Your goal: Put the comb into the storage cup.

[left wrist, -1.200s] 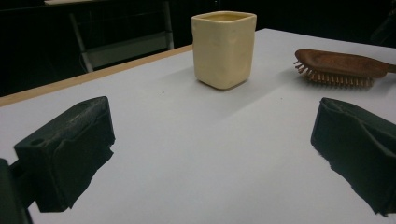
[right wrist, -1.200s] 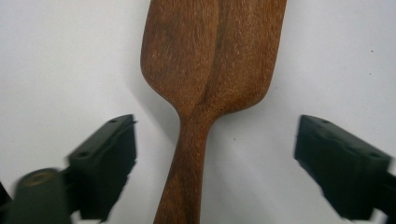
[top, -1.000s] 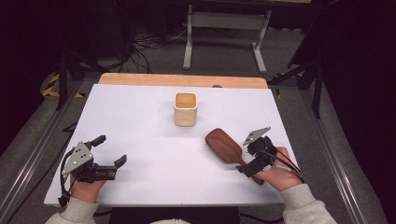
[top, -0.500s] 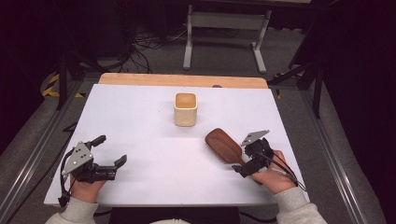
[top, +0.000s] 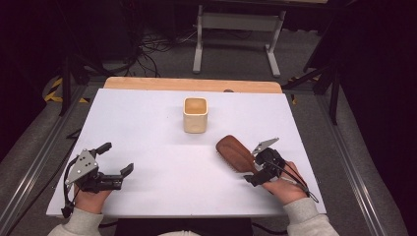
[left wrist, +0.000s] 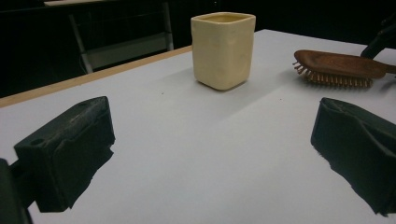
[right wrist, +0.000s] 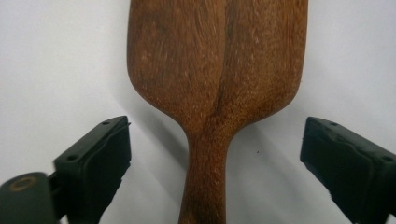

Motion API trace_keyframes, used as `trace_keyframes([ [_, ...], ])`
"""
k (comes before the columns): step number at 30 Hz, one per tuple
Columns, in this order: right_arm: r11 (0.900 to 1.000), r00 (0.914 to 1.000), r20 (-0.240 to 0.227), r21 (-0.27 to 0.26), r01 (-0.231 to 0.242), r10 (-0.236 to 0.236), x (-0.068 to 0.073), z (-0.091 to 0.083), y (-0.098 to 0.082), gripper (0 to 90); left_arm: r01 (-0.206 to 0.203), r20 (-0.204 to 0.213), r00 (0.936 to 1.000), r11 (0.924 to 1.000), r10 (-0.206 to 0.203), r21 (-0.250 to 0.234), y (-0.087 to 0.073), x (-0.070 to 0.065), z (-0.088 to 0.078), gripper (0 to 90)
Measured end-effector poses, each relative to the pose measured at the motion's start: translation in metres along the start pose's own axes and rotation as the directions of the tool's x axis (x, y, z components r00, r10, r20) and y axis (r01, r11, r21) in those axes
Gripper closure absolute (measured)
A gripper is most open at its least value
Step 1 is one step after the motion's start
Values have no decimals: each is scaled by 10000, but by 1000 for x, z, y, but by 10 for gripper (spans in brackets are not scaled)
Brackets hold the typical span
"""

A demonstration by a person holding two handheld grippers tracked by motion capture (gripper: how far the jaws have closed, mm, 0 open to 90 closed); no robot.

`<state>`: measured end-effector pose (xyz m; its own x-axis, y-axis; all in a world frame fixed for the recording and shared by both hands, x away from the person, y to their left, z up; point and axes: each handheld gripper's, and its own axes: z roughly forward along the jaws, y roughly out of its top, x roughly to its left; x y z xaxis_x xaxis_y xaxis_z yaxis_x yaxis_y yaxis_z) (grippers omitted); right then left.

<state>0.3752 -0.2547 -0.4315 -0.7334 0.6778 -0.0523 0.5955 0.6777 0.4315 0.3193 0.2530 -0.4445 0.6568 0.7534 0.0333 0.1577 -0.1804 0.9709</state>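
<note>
Hairbrush (right wrist: 217,88), wooden, bristles down on white table (top: 147,128); handle lies between the spread jaws of right gripper (right wrist: 215,163), untouched by either. Left gripper (left wrist: 210,154): jaws wide apart, empty; cream cup (left wrist: 223,49) stands ahead of them.

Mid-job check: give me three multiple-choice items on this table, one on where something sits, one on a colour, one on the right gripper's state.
1. Where does the brown wooden paddle hairbrush lie relative to the cream square-sided cup?
A. nearer the person, toward the right hand
B. behind the cup
C. inside the cup

2. What colour is the cup?
A. blue
B. cream
C. black

3. How is the right gripper set?
A. shut on the cup
B. open, jaws either side of the brush handle
C. shut on nothing

Answers: 1 A, the high view shows it; 2 B, clear in the left gripper view; 3 B, gaps show on both sides of the handle.
</note>
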Motion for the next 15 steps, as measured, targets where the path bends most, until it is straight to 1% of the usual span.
trace_keyframes([
  [3, 9999, 10000, 26, 159, -59, 59, 0, 3, 0, 178, -3, 0, 10000, 10000, 3, 2, 0, 0, 0, 5],
  [6, 9999, 10000, 12, 134, -97, 97, 0, 4, 1, 258, 41, -7, 10000, 10000, -41, -23, 0, 0, 0, 5],
  [9, 9996, 9999, -8, 245, -159, 159, 0, 5, 2, 329, 12, -15, 10000, 10000, -12, -4, 0, 0, 0, 5],
  [12, 9990, 9997, -45, 378, -255, 257, 0, 7, 3, 385, 50, -24, 10000, 10000, -50, -18, 0, 0, 0, 5],
  [14, 9986, 9994, -115, 420, -311, 316, 0, 9, 3, 402, 54, -15, 10000, 10000, -54, -5, 0, 0, 1, 5],
  [15, 9986, 9994, -66, 398, -338, 341, 1, 9, 3, 428, 48, -20, 10000, 10000, -48, -2, 0, 0, 1, 5],
])
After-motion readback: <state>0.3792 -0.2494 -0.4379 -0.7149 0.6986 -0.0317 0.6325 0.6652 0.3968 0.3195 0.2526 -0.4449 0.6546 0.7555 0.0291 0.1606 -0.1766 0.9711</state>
